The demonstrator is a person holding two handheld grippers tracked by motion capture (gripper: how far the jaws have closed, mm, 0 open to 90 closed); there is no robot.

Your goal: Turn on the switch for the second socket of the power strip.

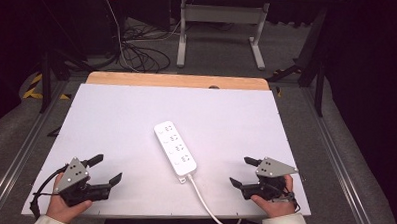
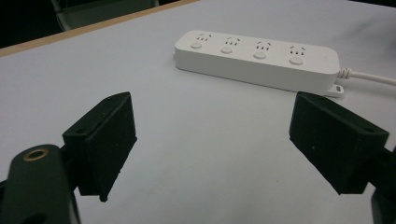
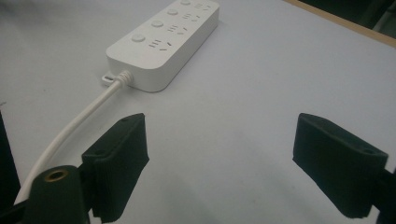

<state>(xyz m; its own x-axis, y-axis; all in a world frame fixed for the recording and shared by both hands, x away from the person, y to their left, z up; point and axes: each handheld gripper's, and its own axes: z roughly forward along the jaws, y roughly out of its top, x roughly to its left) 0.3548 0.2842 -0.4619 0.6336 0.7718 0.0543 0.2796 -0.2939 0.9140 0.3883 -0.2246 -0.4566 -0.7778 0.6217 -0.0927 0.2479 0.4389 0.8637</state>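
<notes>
White power strip [image 1: 175,148] lies mid-counter [image 1: 111,110], between my two grippers, touching neither. Its long axis runs from far-left to near-right in the high view, w/ the cord [image 1: 204,204] leaving the near end and trailing off the counter's near edge toward my right side. So the cord end sits closer to the right gripper [image 1: 240,171]; the strip's long flank faces the left gripper [image 1: 107,168].

In the left gripper view the strip [image 2: 257,58] lies crosswise ahead, well apart from the fingers [image 2: 105,140]. In the right gripper view it [image 3: 166,39] runs away up-left, cord [image 3: 88,112] passing just beside the left finger [image 3: 119,161].

Both sets of fingers released, spread wide, nothing between them. Both hands rest low near the counter's near edge, grippers angled inward at the strip. I judge the right is a bit nearer, esp. to the cord end.
</notes>
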